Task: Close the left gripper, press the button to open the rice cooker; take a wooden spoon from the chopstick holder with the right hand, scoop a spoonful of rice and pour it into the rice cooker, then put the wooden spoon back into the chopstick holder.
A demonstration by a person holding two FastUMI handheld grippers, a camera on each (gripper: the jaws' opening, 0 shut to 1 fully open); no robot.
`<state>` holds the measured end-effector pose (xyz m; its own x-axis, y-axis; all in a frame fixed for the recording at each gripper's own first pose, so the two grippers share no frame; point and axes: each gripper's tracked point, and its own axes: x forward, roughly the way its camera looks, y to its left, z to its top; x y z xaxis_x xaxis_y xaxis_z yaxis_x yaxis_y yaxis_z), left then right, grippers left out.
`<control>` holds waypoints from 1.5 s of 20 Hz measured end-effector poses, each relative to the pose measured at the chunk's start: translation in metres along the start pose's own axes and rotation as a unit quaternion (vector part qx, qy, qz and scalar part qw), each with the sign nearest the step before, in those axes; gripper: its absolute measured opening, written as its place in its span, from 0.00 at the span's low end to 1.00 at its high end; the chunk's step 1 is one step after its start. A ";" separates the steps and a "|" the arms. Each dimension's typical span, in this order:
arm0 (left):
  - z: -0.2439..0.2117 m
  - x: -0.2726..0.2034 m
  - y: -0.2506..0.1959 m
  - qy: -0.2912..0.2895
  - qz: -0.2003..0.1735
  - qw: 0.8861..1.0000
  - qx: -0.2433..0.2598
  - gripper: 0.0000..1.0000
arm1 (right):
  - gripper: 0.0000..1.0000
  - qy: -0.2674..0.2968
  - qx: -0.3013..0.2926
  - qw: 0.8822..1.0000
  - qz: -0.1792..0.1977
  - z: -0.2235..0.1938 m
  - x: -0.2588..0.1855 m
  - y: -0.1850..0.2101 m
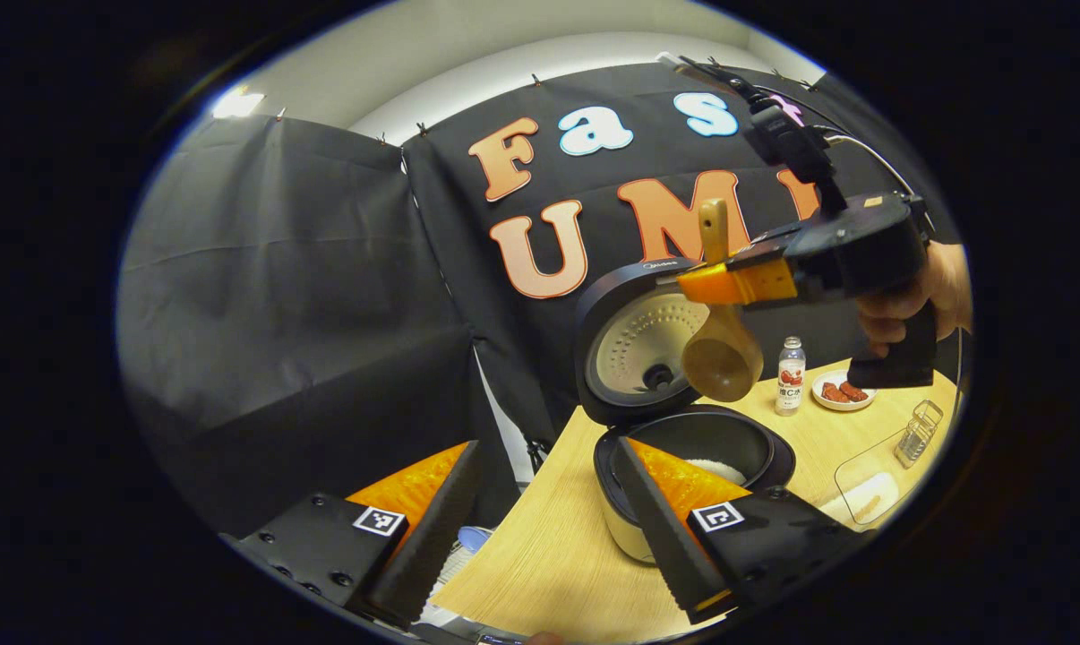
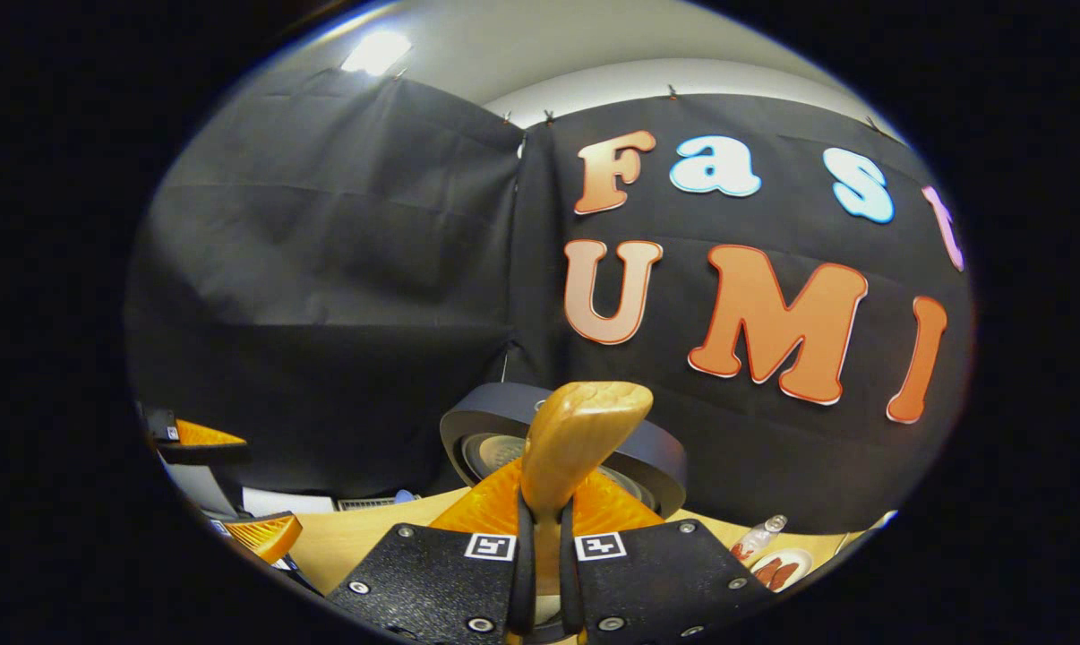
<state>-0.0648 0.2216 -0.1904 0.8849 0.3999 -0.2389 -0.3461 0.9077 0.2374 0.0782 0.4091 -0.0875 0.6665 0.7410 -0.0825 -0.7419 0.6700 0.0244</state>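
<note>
Nearest in the left gripper view, the left gripper (image 1: 540,511) hangs with its jaws spread wide and nothing between them, one finger over the table edge and the other in front of the rice cooker (image 1: 694,466). Just beyond, the cooker stands on the wooden table (image 1: 540,555) with its lid (image 1: 638,340) thrown fully back, and a patch of white rice shows in the dark inner pot. Above the pot mouth, the right gripper (image 1: 739,282) is clamped on the handle of the wooden spoon (image 1: 722,358), whose bowl hangs down, tipped toward the lid (whether any rice remains in it I cannot tell). In the right gripper view both fingers press the spoon's handle (image 2: 576,448), its end sticking up between them.

By my reading the pour is about finished, and returning the spoon comes next. To do it well, lift the spoon clear of the lid first, keep the grip firm, then line it up over the chopstick holder (image 1: 918,432), near the table's far right edge, before lowering. Farther back stand a small bottle (image 1: 790,376) and a plate (image 1: 843,394).
</note>
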 end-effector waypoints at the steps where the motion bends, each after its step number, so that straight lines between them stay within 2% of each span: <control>1: -0.002 -0.001 -0.001 0.002 -0.001 1.000 0.000 0.94 | 0.10 0.002 0.016 1.000 -0.008 0.000 -0.007 -0.011; 3: -0.002 -0.002 -0.005 0.003 -0.006 1.000 -0.001 0.94 | 0.10 0.006 0.039 0.999 -0.027 -0.003 -0.027 -0.035; 4: -0.001 -0.001 -0.008 0.002 -0.009 1.000 -0.001 1.00 | 0.10 0.010 0.052 0.998 -0.037 -0.009 -0.036 -0.046; 7: 0.001 -0.003 -0.017 0.000 -0.017 1.000 0.005 1.00 | 0.10 0.022 0.113 0.991 -0.073 -0.023 -0.066 -0.085; 9: 0.004 -0.003 -0.026 -0.001 -0.025 1.000 0.007 1.00 | 0.10 0.028 0.153 0.982 -0.103 -0.047 -0.090 -0.109; 10: 0.005 -0.004 -0.031 -0.001 -0.028 1.000 0.009 0.94 | 0.10 0.031 0.166 0.978 -0.121 -0.057 -0.102 -0.125; 11: 0.005 -0.005 -0.035 -0.001 -0.031 0.999 0.011 0.94 | 0.10 0.036 0.174 0.974 -0.141 -0.066 -0.115 -0.142; 12: 0.006 -0.006 -0.041 -0.001 -0.035 0.999 0.012 1.00 | 0.10 0.040 0.182 0.969 -0.160 -0.075 -0.128 -0.158; 15: 0.009 -0.008 -0.055 0.001 -0.043 0.999 0.011 1.00 | 0.10 0.057 0.197 0.954 -0.218 -0.101 -0.173 -0.212; 16: 0.010 -0.009 -0.060 0.002 -0.046 0.999 0.011 0.94 | 0.10 0.063 0.202 0.948 -0.236 -0.110 -0.188 -0.225; 17: 0.012 -0.010 -0.065 0.002 -0.047 0.999 0.010 1.00 | 0.10 0.071 0.206 0.943 -0.250 -0.121 -0.200 -0.236; 18: 0.014 -0.010 -0.070 0.002 -0.049 0.999 0.010 0.94 | 0.10 0.079 0.211 0.938 -0.263 -0.131 -0.213 -0.245; 19: 0.016 -0.010 -0.074 0.001 -0.050 0.999 0.010 0.94 | 0.10 0.084 0.212 0.934 -0.275 -0.140 -0.224 -0.254; 20: 0.019 -0.010 -0.077 0.001 -0.050 0.999 0.011 1.00 | 0.10 0.089 0.215 0.929 -0.288 -0.149 -0.233 -0.262; 21: 0.020 -0.011 -0.081 0.002 -0.051 0.999 0.011 0.94 | 0.10 0.098 0.214 0.926 -0.296 -0.160 -0.242 -0.269; 22: 0.021 -0.011 -0.084 0.002 -0.051 0.999 0.011 1.00 | 0.10 0.107 0.215 0.921 -0.305 -0.171 -0.251 -0.274; 23: 0.021 -0.011 -0.087 0.003 -0.052 0.999 0.011 0.94 | 0.10 0.115 0.213 0.919 -0.312 -0.182 -0.257 -0.281; 24: 0.023 -0.012 -0.089 0.002 -0.051 0.999 0.013 1.00 | 0.10 0.124 0.213 0.915 -0.318 -0.192 -0.263 -0.285; 25: 0.025 -0.013 -0.092 0.002 -0.052 0.999 0.015 0.94 | 0.10 0.133 0.212 0.913 -0.323 -0.203 -0.268 -0.290; 29: 0.030 -0.018 -0.099 0.001 -0.047 0.999 0.021 0.94 | 0.10 0.161 0.213 0.904 -0.335 -0.240 -0.277 -0.303; 30: 0.031 -0.019 -0.100 0.001 -0.044 0.999 0.023 1.00 | 0.10 0.169 0.211 0.902 -0.337 -0.250 -0.279 -0.304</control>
<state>-0.0375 0.1197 -0.1802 0.9106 0.3194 -0.2623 -0.2526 0.9325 0.2582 0.0995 -0.0130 -0.3211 0.8424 0.1507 -0.5173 -0.0357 0.9736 0.2256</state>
